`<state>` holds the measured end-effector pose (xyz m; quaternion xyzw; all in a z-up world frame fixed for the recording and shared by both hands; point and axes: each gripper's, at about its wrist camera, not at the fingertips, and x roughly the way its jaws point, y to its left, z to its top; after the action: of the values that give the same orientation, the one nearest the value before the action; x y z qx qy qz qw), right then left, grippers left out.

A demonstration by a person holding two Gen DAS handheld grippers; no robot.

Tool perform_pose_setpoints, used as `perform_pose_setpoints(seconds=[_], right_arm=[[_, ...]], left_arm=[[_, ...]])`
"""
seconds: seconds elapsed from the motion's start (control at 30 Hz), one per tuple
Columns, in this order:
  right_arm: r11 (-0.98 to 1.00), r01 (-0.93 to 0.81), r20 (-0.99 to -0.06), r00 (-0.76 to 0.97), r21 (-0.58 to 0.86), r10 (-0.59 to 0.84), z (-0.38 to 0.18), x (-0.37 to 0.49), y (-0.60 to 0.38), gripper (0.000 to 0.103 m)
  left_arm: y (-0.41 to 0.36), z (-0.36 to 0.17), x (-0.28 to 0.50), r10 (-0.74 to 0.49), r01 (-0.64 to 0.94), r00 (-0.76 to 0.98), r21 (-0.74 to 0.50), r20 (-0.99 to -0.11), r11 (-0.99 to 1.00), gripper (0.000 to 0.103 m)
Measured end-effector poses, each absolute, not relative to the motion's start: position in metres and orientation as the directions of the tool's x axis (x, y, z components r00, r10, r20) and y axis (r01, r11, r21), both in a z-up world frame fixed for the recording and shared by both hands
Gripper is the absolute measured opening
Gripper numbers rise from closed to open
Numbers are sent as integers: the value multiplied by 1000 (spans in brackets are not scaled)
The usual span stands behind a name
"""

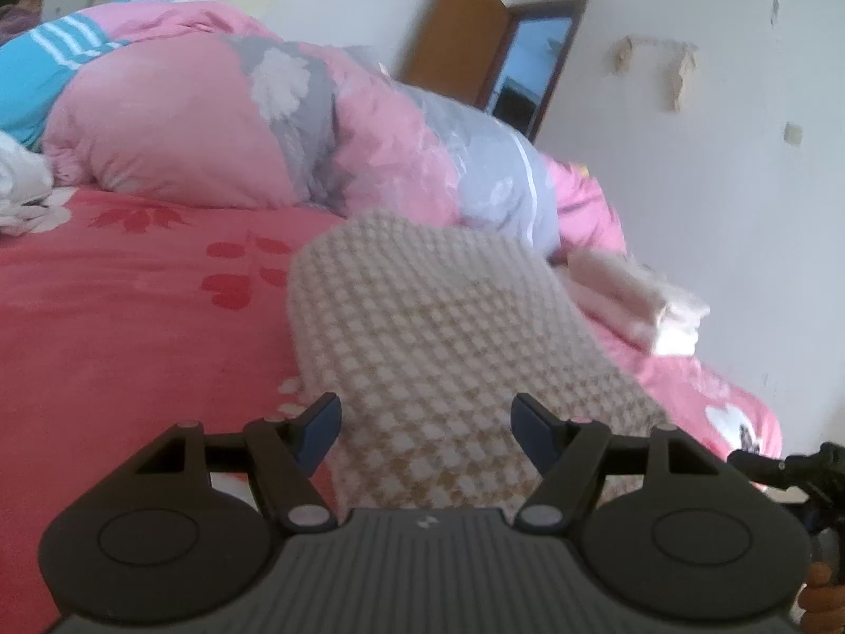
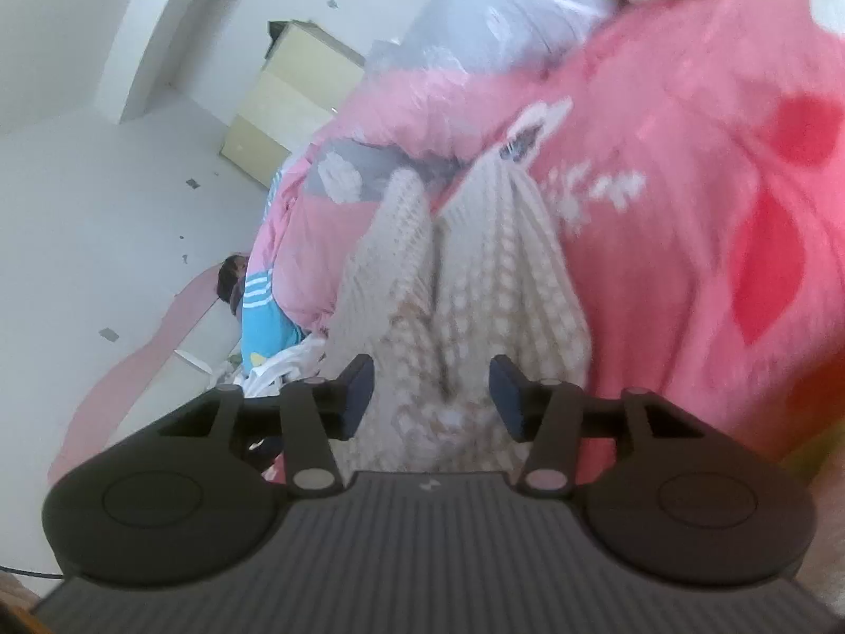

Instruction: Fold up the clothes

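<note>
The left gripper [image 1: 425,430] stood with its jaws apart over the knit sweater [image 1: 449,348], which lay on the red bedsheet [image 1: 132,327]. The right gripper [image 2: 432,396] was likewise spread wide, the sweater [image 2: 475,285] bunched between its fingers but unpinched. Behind lay a pink quilt [image 1: 200,127] and folded towels [image 1: 634,296].

cream-and-tan checked knit sweater [image 1: 443,348] on a pink bedsheet [image 1: 132,327] with red leaf prints, pink-grey floral duvet [image 1: 211,121] at 11 o'clock
</note>
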<state>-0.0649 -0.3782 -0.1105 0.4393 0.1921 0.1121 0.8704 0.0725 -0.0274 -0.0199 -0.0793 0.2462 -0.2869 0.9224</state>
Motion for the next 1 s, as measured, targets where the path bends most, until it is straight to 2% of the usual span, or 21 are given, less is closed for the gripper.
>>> perform_pose_setpoints(seconds=[0.13,0.47,0.57,0.63,0.73,0.83,1.0], right_arm=[[595,-50,-238,887,803,395,-113,-53,-372,60],[718,-116,-290,861,686,417,-94,-32,-356,60],[777,-121,-318,865,618,388,-89,-30,-348,50],[803,-116,-331,869,585,367,-88,-31,-345,35],[801,-125,-314,876,586,367,-89,-32,-349,24],[792,-120,-301,883,599,362,-89,-34,-354,19],[779,-121,-279,891,615,359,-89,-37,-360,17]], left_arm=[[-43,-23,75,-549,501,715,-231,-432,834,85],[-69,-18,69,-497,499,737,-126,-459,857,86],[-75,-16,66,-481,496,744,-98,-464,863,86],[-80,-14,64,-470,494,749,-79,-467,866,85],[-86,-12,61,-453,490,757,-50,-470,870,85],[-93,-10,56,-451,502,761,-16,-467,865,85],[-105,-9,51,-446,512,766,21,-463,859,85]])
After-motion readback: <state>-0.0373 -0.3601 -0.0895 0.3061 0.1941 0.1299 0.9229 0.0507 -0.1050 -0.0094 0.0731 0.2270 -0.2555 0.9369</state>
